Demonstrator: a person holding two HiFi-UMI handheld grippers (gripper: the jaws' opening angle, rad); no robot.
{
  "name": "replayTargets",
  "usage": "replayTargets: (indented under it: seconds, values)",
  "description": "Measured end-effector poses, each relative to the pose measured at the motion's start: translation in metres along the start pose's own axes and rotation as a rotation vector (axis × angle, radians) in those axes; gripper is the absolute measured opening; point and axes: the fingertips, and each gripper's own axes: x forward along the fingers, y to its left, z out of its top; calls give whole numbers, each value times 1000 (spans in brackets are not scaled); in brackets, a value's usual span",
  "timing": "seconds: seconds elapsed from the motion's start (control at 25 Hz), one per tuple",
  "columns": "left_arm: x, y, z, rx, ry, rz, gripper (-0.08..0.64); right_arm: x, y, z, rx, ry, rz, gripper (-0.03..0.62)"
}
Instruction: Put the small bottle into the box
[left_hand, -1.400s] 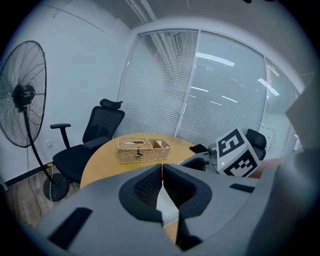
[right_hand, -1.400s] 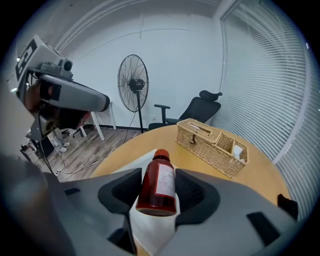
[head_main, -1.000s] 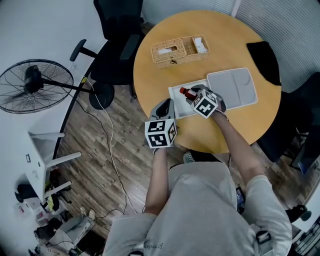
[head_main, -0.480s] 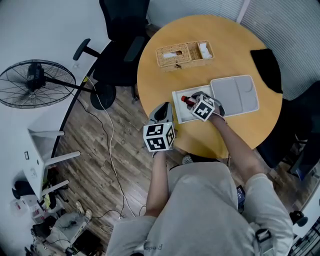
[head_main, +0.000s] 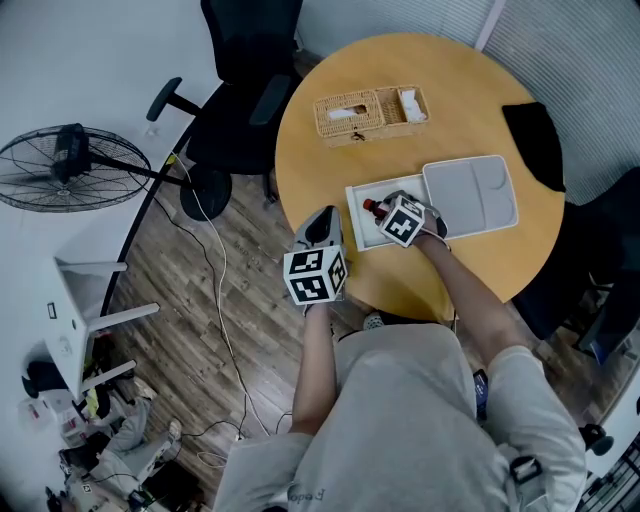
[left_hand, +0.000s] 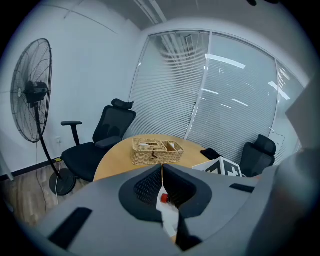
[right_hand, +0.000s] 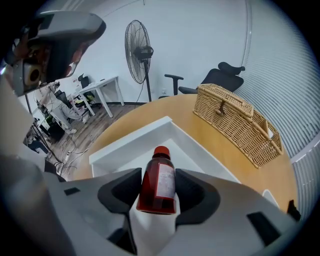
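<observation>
The small bottle (right_hand: 157, 185) is dark red with a red cap and a white label. My right gripper (right_hand: 158, 176) is shut on it, neck pointing forward over the open white box (right_hand: 131, 148). In the head view the right gripper (head_main: 387, 207) hangs over the box (head_main: 360, 232) near the table's front, with the bottle's cap (head_main: 369, 207) showing. My left gripper (head_main: 322, 224) is held at the table's edge left of the box, jaws shut on nothing. Past the left gripper (left_hand: 161, 168) I see the bottle's cap (left_hand: 163, 198).
The box's grey lid (head_main: 470, 193) lies right of the box. A wicker basket (head_main: 370, 110) stands at the back of the round wooden table (head_main: 320, 150). A black cloth (head_main: 535, 130) lies at the right edge. Office chairs (head_main: 245, 60) and a fan (head_main: 70, 165) stand left.
The right gripper has moved a little left with the bottle, further over the box. The left gripper has stayed at the table's edge.
</observation>
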Motion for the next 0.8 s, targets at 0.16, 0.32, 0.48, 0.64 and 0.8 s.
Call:
replayTargets:
  seconds: [0.16,0.32,0.48,0.64,0.8]
  values:
    - [-1,-2,1,3,0,-5,29,3,1,-8,11,33,4,221]
    - [-1,0,3,-5,-4,-5,29,4,-3,-11,72,47,-2,219]
    - [-1,2,3,-18,-10,3,29,4,-16,-15,308,9,-13,219]
    - [-6,5,1,-21,-9,10,29,6,-12,-14,470,-6,32,219]
    - [-10,13,3,-28,-13,20,29,8,-16,-10,561,-34,29,221]
